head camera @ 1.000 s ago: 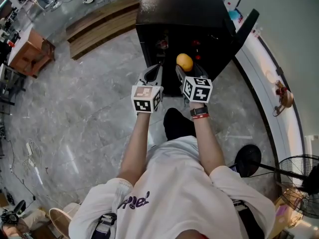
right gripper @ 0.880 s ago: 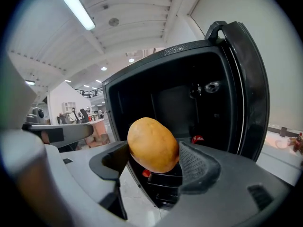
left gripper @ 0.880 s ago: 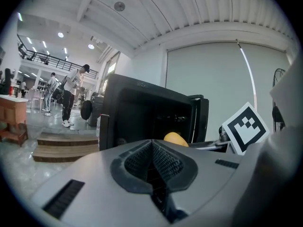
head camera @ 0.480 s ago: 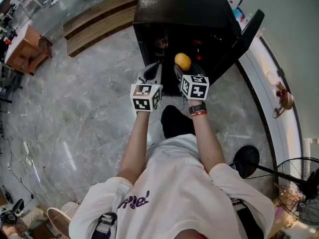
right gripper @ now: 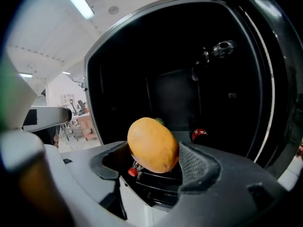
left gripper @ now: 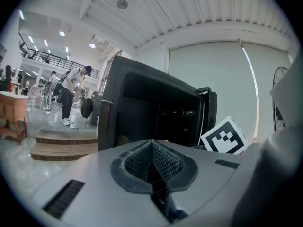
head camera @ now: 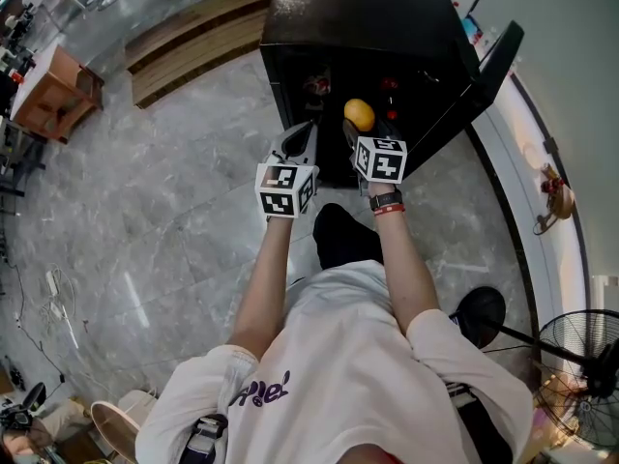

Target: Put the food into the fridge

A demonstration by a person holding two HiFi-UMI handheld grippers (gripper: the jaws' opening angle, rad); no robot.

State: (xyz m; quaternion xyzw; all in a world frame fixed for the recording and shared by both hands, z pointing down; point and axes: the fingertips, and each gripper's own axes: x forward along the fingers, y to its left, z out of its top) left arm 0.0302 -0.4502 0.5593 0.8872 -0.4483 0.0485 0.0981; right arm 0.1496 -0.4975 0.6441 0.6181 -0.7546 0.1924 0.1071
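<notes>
Right claw grips 1 yellow fruit before 1 open fridge; left claw closed, empty.

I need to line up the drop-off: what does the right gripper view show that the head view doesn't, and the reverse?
Only the right gripper view: the yellow-orange fruit gripped between the pads of the right tool, and the dark inside of the fridge. Only the head view: the left tool, carrying nothing, beside the right one, plus the fridge's top and the marble floor. Both: the fruit held at the open fridge's mouth, with its door swung out to the right.
</notes>
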